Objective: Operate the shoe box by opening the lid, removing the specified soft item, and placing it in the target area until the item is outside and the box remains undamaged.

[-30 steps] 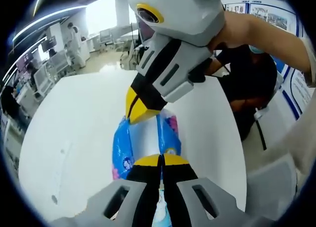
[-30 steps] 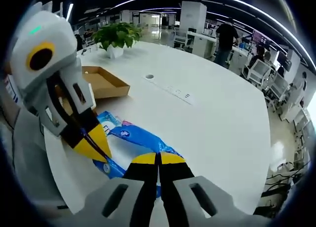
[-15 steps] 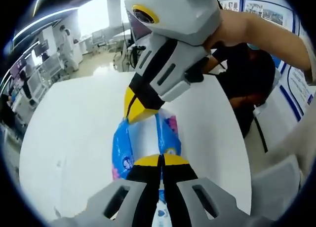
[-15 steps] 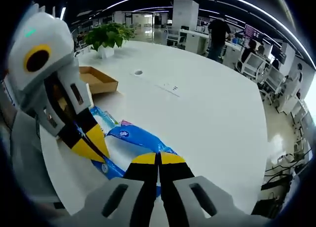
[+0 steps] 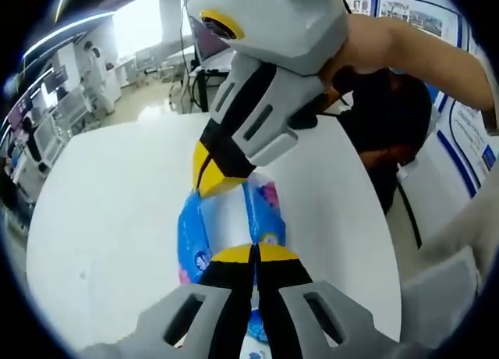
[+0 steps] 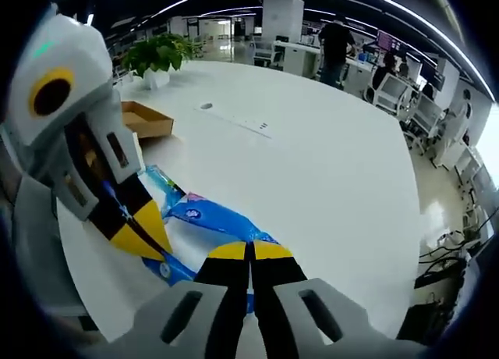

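Now, left gripper (image 5: 253, 254): fingers clamping blue packet (image 5: 226, 218)
Right gripper (image 6: 249, 252): pinching packet's opposite end
Packet: hanging over white tabletop (image 6: 327, 164)

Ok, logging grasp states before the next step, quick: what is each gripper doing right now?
Left gripper: shut on the blue soft pack, held above the white table.
Right gripper: shut on the same blue soft pack's other end.

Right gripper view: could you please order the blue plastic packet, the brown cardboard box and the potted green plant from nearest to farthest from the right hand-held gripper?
1. Blue plastic packet, clamped at the right hand-held gripper.
2. Brown cardboard box, upper left on the table.
3. Potted green plant, beyond the box.
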A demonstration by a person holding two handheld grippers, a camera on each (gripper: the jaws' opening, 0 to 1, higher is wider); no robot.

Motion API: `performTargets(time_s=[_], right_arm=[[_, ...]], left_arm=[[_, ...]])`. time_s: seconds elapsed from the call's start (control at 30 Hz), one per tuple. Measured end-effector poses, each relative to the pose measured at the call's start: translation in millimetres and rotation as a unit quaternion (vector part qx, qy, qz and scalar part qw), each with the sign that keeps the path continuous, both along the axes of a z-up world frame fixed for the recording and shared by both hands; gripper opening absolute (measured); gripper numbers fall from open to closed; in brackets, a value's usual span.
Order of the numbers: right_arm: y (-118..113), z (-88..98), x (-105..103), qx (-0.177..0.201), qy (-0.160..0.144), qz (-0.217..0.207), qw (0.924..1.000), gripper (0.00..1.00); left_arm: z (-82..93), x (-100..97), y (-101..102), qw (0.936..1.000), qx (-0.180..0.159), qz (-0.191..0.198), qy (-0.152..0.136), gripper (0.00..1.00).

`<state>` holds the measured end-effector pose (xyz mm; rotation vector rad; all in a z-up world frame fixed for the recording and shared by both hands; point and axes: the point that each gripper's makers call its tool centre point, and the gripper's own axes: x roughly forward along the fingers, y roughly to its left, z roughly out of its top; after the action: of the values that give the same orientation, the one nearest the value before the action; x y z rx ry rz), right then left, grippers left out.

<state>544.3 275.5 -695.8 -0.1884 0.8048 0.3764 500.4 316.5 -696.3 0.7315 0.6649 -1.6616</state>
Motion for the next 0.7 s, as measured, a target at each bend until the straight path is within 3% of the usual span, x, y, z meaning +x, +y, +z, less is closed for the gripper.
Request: performTargets(time_s=[0.37, 0.7], right_arm=[[-10, -17.2, -4, 0.003, 0.008, -0.022, 0.9997, 0.00], [-12, -37.3, -7, 0.007, 0.018, -0.027, 0.9994, 0.00]], left_arm=[[-18.6, -5.6, -11, 0.9998, 0.012, -0.017, 0.007, 0.00], [-39.5, -5.7, -5, 0.9995, 0.023, -0.019, 0.008, 0.00]])
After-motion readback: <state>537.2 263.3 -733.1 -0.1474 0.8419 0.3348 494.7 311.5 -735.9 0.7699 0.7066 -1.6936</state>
